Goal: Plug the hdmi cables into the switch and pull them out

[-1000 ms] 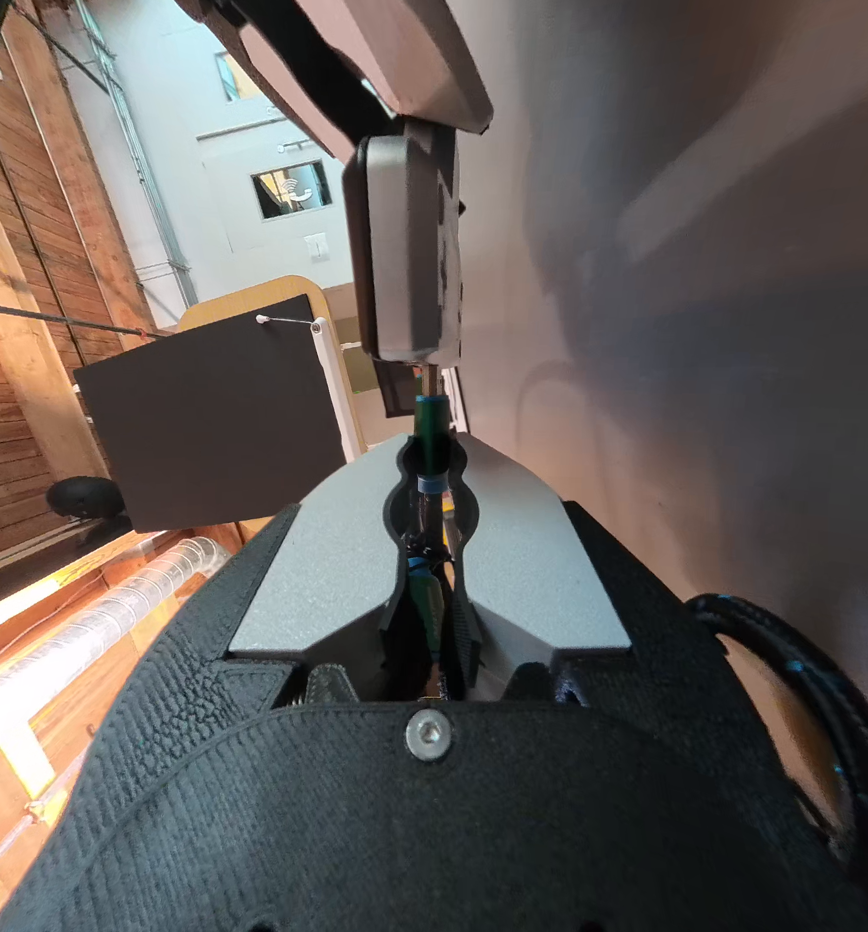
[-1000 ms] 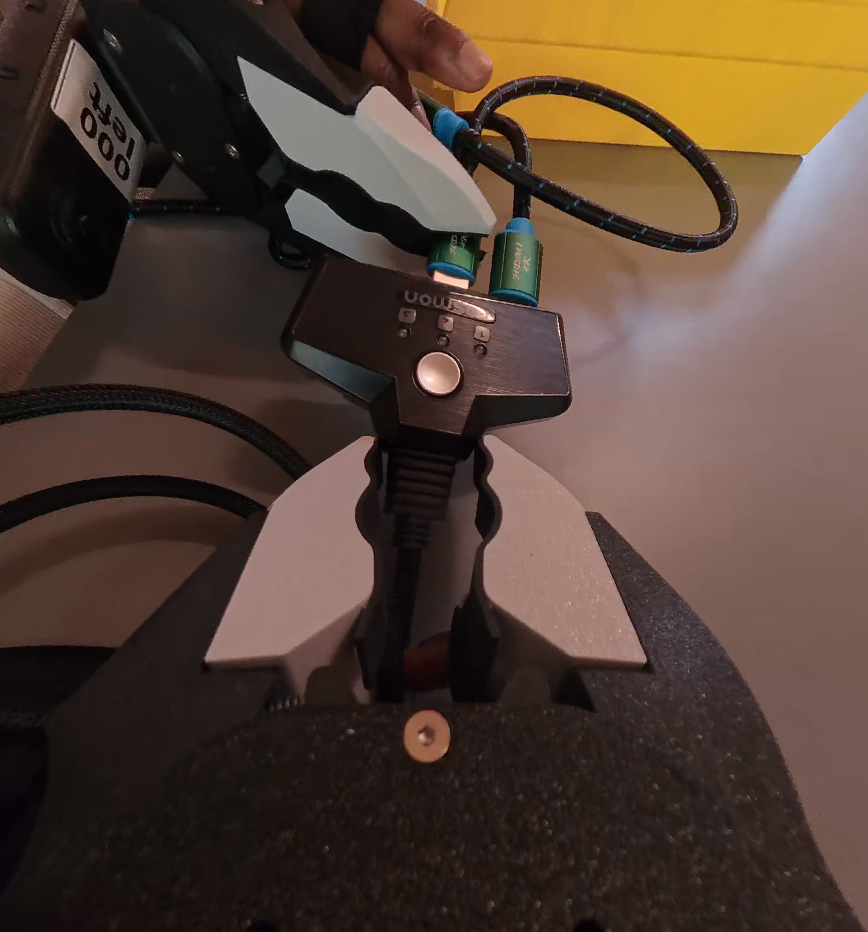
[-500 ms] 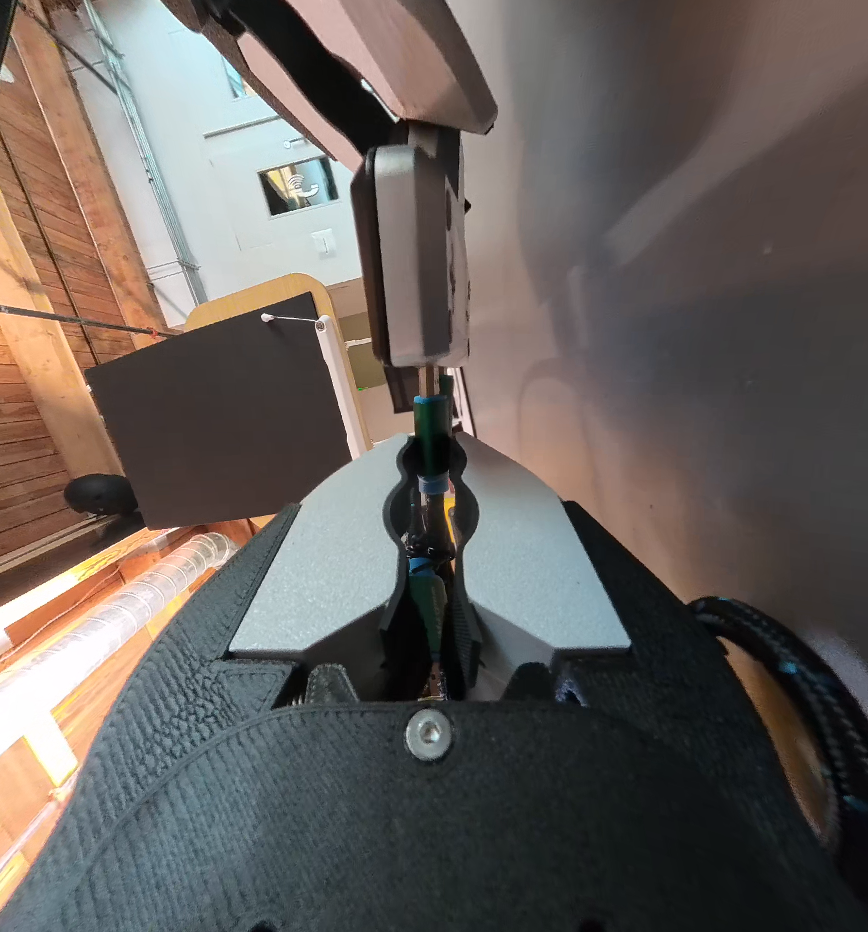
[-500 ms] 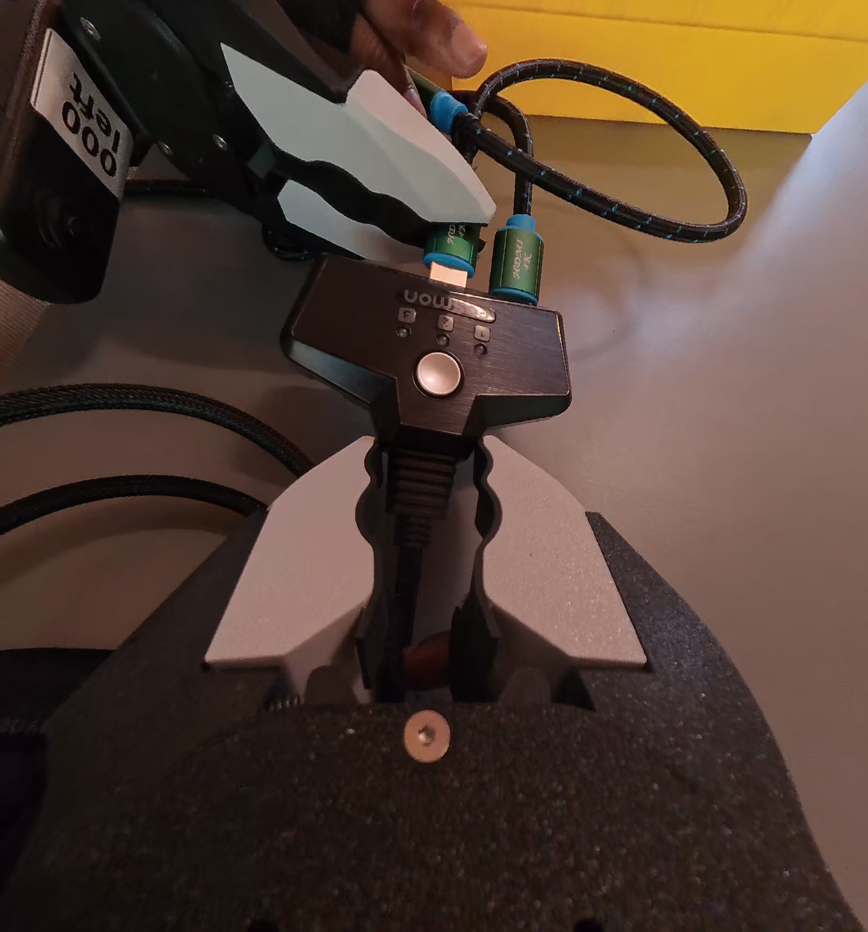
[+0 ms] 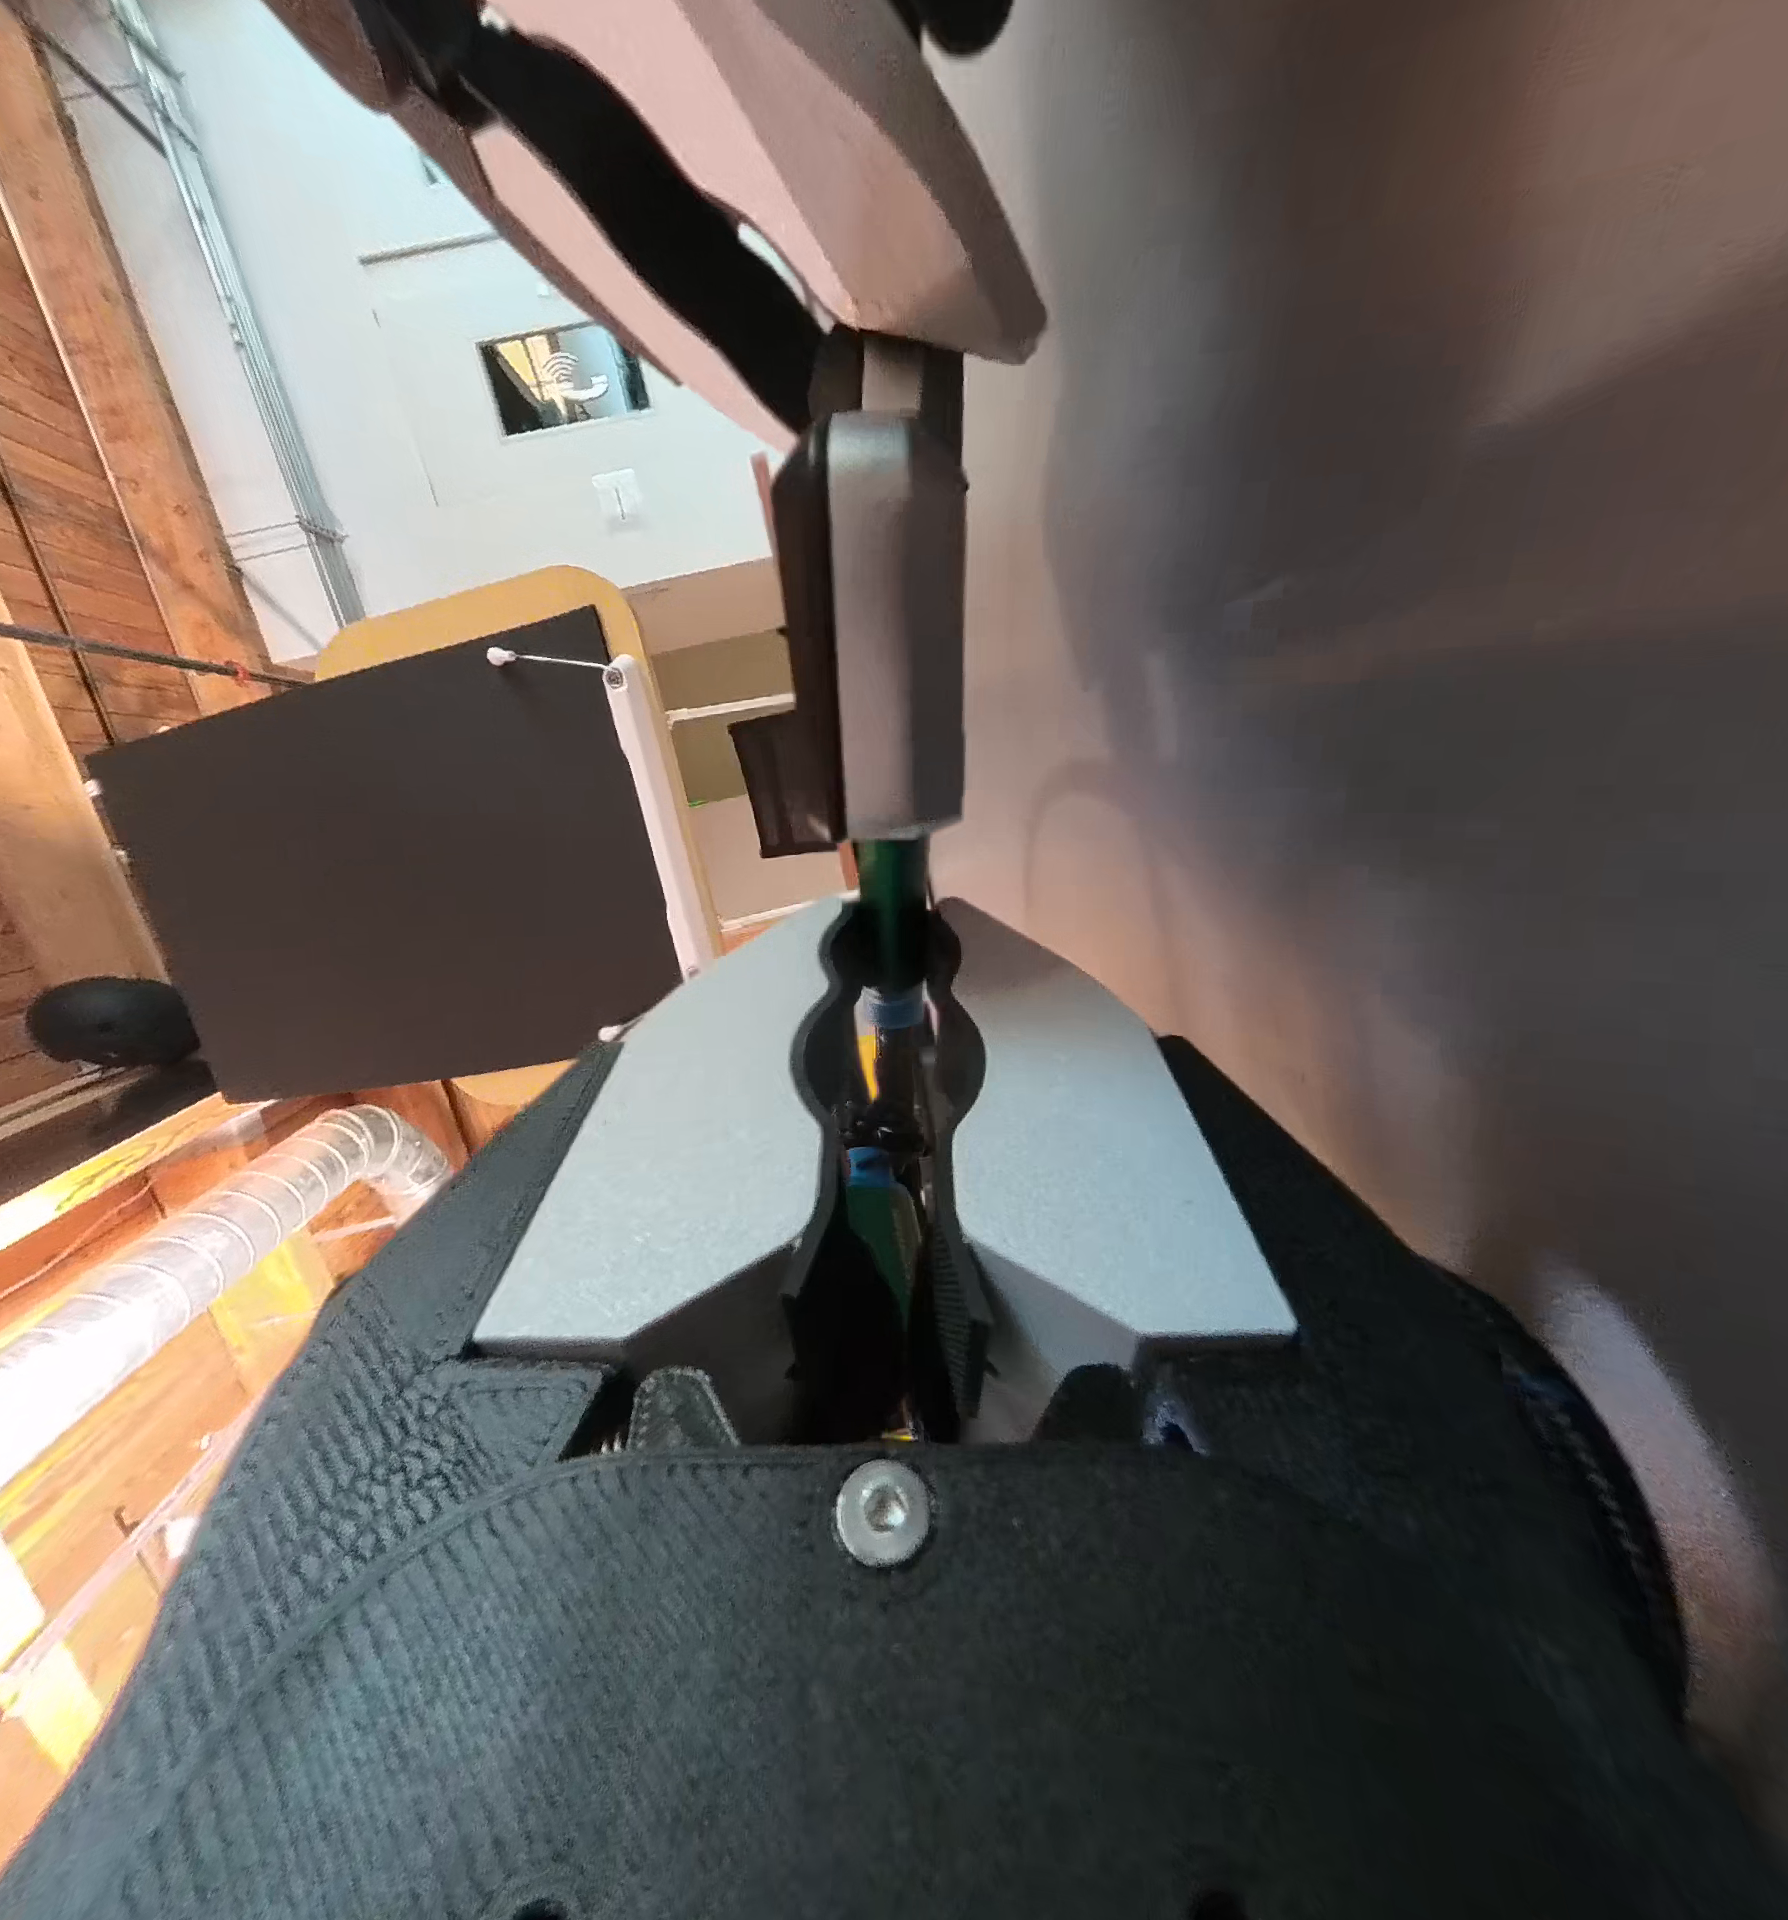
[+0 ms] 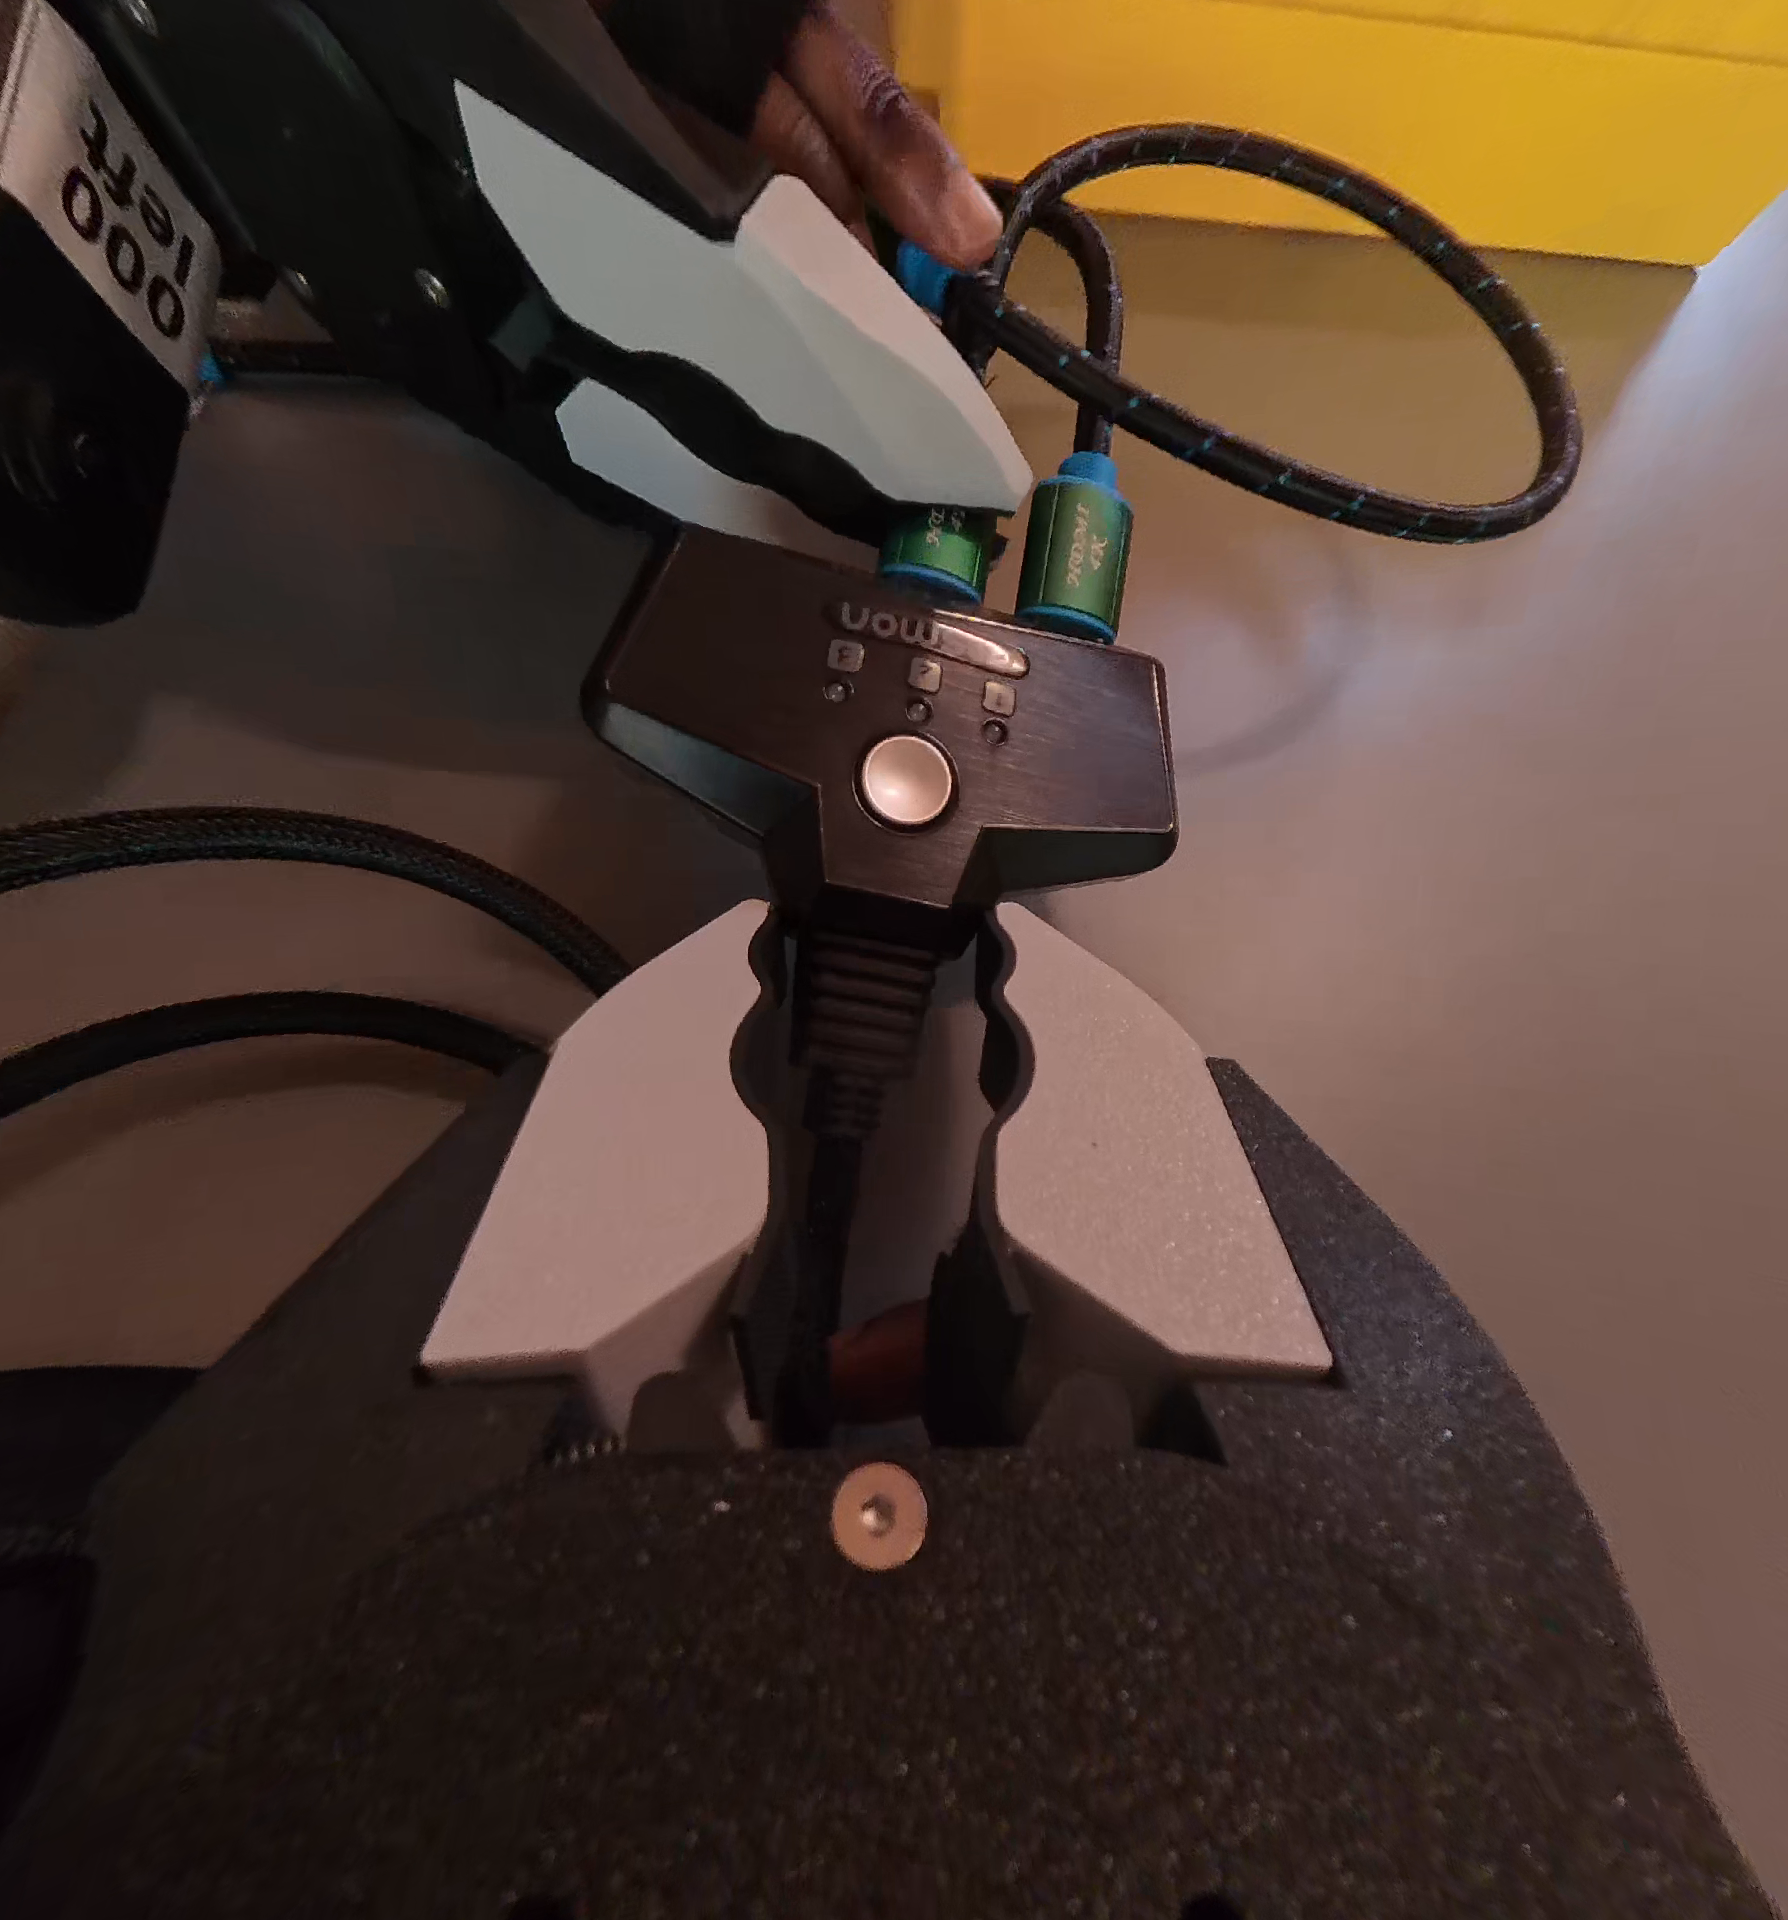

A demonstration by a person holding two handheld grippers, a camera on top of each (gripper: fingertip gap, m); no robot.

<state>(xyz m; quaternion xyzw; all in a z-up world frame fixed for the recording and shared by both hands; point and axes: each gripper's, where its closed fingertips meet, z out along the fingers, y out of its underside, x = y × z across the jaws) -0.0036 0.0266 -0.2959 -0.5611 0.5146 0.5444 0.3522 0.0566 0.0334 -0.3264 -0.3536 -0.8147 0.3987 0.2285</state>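
Switch (image 6: 900, 748) by its lead in right gripper (image 6: 874, 935); green plug (image 6: 937, 551) in left gripper (image 6: 931, 520).

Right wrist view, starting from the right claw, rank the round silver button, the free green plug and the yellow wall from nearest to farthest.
From the right claw:
1. Round silver button, on the switch's top face, just ahead.
2. Free green plug, at the switch's far edge, right of the plug held by the left claw.
3. Yellow wall, at the back.
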